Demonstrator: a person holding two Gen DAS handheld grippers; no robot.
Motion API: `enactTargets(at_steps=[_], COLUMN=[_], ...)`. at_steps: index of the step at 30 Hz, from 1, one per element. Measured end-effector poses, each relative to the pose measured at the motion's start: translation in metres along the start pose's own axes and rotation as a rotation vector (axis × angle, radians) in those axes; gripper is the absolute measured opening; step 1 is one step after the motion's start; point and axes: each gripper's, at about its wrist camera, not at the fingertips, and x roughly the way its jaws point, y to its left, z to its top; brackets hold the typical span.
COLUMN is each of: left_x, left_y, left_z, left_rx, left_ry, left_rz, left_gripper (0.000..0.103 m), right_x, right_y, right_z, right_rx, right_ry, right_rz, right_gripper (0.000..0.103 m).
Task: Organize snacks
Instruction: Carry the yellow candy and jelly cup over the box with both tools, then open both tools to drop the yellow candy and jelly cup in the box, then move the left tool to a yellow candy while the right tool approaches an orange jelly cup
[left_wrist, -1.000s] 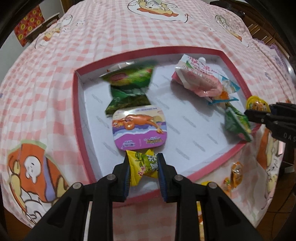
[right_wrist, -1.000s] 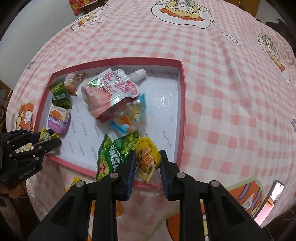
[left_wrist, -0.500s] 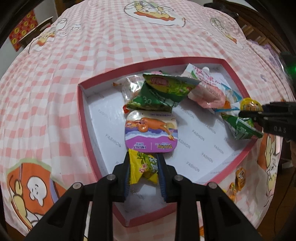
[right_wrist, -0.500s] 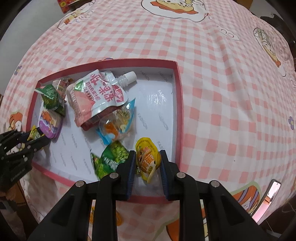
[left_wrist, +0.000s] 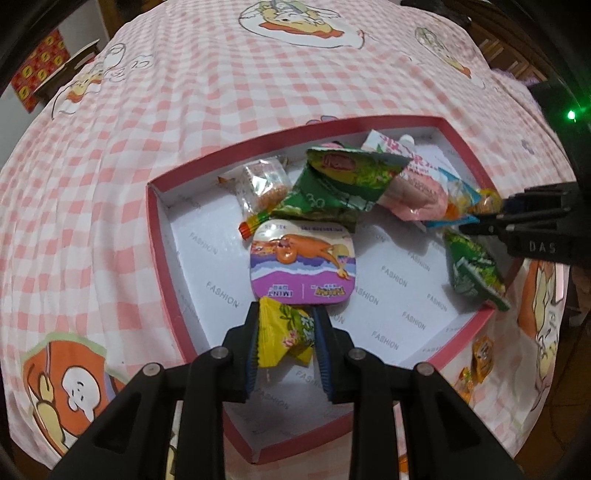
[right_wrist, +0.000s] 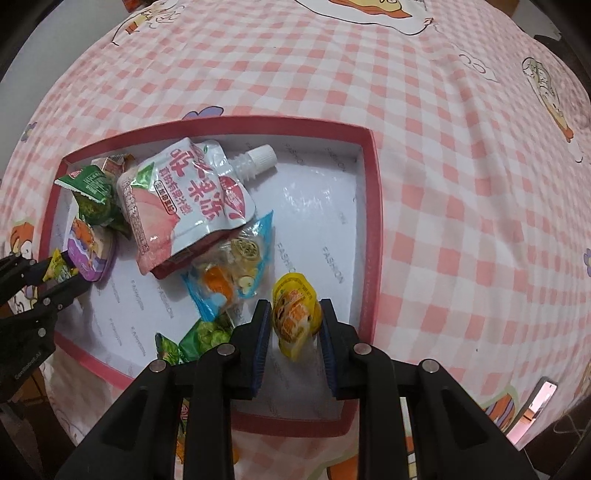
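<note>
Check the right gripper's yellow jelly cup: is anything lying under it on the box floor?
Nothing visible. The yellow jelly cup sits between the opening right gripper jaws over bare white box floor; the blue packet lies beside.

Red-rimmed tray (right_wrist: 373, 206), white floor: peach spouted pouch (right_wrist: 188, 206) flat, purple mint tin (left_wrist: 303, 264) nearby, green packets (left_wrist: 343, 184) piled, yellow jelly cup (right_wrist: 295, 317) upright near right wall.

Your table's checked cloth (right_wrist: 443, 184) carries the red-rimmed tray (right_wrist: 373, 206); loose snacks (left_wrist: 482, 360) lie just outside the tray's near rim.
</note>
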Motion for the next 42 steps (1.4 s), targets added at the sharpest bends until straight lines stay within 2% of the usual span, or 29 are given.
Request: enactTargets(at_steps=[1, 6, 8, 11, 16, 19, 28, 35, 42], left_x=[-0.002, -0.008, -0.008, -0.007, -0.011, -0.024, -0.052, -0.068, -0.06], left_y=[-0.001, 0.003, -0.001, -0.006, -0.01, -0.006, -0.01, -0.024, -0.048], left_z=[-0.003, -0.009, -0.008, -0.009, -0.014, -0.024, -0.046, -0.069, -0.087], left_rx=[-0.012, -0.063, -0.067, -0.045, -0.037, -0.058, -0.079, -0.056, -0.031], left_ry=[0.002, 0.018, 0.02, 0.016, -0.01, -0.045, -0.083, -0.105, -0.09], left_rz=[0.001, 0.003, 0.003, 0.01, 0.037, 0.026, 0.022, -0.006, -0.035], left_gripper=[0.029, 0.04, 0.05, 0.055, 0.055, 0.055, 0.055, 0.055, 0.055], right_x=[0.001, 0.005, 0.008, 0.008, -0.002, -0.01, -0.044, -0.062, -0.061], right_y=[0.002, 0.011, 0.016, 0.024, 0.021, 0.02, 0.033, 0.036, 0.039], right_z=[0.0, 0.005, 0.004, -0.003, -0.016, -0.024, -0.049, -0.084, -0.126], right_rx=[-0.01, -0.067, -0.064, -0.056, -0.006, 0.025, 0.0, 0.016, 0.0], right_ry=[0.004, 0.002, 0.001, -0.006, -0.06, -0.082, -0.174, -0.181, -0.149], right_rz=[0.008, 0.036, 0.058, 0.071, 0.084, 0.099, 0.076, 0.093, 0.112], right_gripper=[0.036, 0.049, 0.056, 0.061, 0.062, 0.062, 0.062, 0.062, 0.062])
